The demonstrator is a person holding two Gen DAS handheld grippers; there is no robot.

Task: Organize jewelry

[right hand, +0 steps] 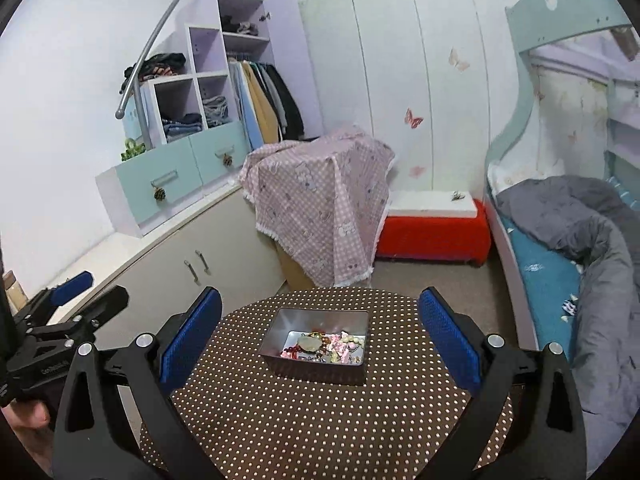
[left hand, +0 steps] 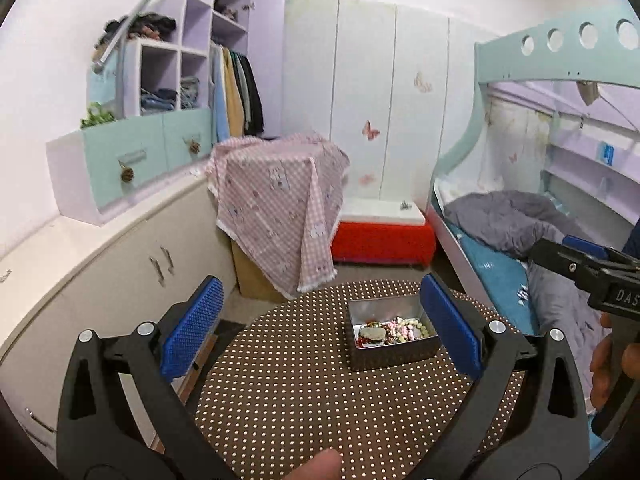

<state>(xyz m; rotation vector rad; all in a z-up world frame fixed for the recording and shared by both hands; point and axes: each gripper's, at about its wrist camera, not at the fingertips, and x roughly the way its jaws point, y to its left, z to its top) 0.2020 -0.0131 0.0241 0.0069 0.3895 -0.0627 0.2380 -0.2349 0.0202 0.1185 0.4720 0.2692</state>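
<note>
A small open metal tin (left hand: 390,308) (right hand: 320,316) stands on a round table with a brown dotted cloth (left hand: 300,392) (right hand: 320,420). A tangle of jewelry (left hand: 394,330) (right hand: 326,346), with pale, pink and red beads, lies in its near half. My left gripper (left hand: 320,326) is open and empty, held above the table with the tin near its right finger. My right gripper (right hand: 320,326) is open and empty, with the tin between its fingers further ahead. Each gripper shows at the edge of the other's view.
A low beige cabinet (left hand: 120,264) runs along the left wall. A box under a pink checked cloth (left hand: 280,200) and a red bench (left hand: 384,236) stand behind the table. A bunk bed with a grey duvet (right hand: 580,232) is on the right.
</note>
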